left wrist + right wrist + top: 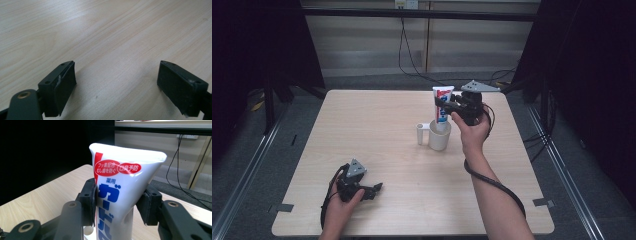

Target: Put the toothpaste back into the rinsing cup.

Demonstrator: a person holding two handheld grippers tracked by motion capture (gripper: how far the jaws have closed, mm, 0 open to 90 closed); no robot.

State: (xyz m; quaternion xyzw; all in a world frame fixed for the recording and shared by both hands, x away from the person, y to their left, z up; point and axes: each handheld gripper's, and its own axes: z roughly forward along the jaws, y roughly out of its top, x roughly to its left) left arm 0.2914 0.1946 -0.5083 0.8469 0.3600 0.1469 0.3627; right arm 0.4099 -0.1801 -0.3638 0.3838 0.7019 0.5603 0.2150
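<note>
Right gripper pinching white red-blue toothpaste tube upright, cap probably inside cream plastic mug; lower straight, then release.

Left gripper spread, idle on the pale wooden worktop.

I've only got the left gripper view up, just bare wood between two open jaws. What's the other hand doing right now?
Observer: The right gripper is clamped on a toothpaste tube, held upright with the crimped end up.
Operator: Is the tube over anything?
Observer: Its lower end sits inside a white cup near the middle of the table.
Operator: Anything beside that cup?
Observer: A small white cylinder stands just left of it in the high view; I cannot tell whether they are joined.
Operator: And where is my left gripper compared with all that?
Observer: The left gripper is near the table's front left, well apart from the cup.
</note>
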